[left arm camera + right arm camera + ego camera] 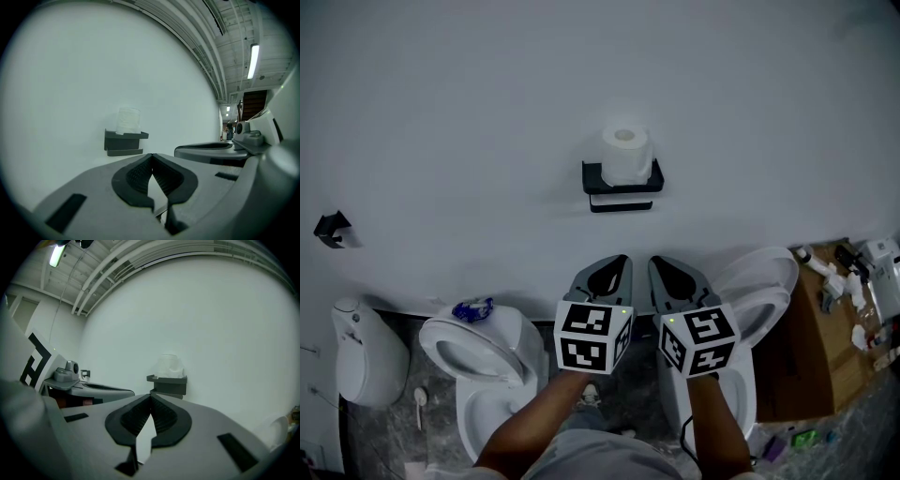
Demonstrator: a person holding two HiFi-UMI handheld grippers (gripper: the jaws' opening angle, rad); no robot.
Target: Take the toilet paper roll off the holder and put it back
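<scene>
A white toilet paper roll (625, 155) stands upright in a black holder (622, 183) fixed to the white wall. Below it my left gripper (623, 259) and right gripper (654, 261) are side by side, both pointing at the wall and well short of the holder. In the left gripper view the left gripper (152, 155) is shut and empty, with the roll (128, 121) and holder (124, 142) ahead, a little to the left. In the right gripper view the right gripper (151, 394) is shut on nothing, with the roll (169, 365) and holder (168, 384) just right of its line.
A white toilet (483, 361) with a blue object (472, 308) on its back stands on the floor at the left, and another toilet (759, 300) at the right. A cardboard box (825, 328) with small items stands far right. A small black bracket (333, 228) is on the wall at the left.
</scene>
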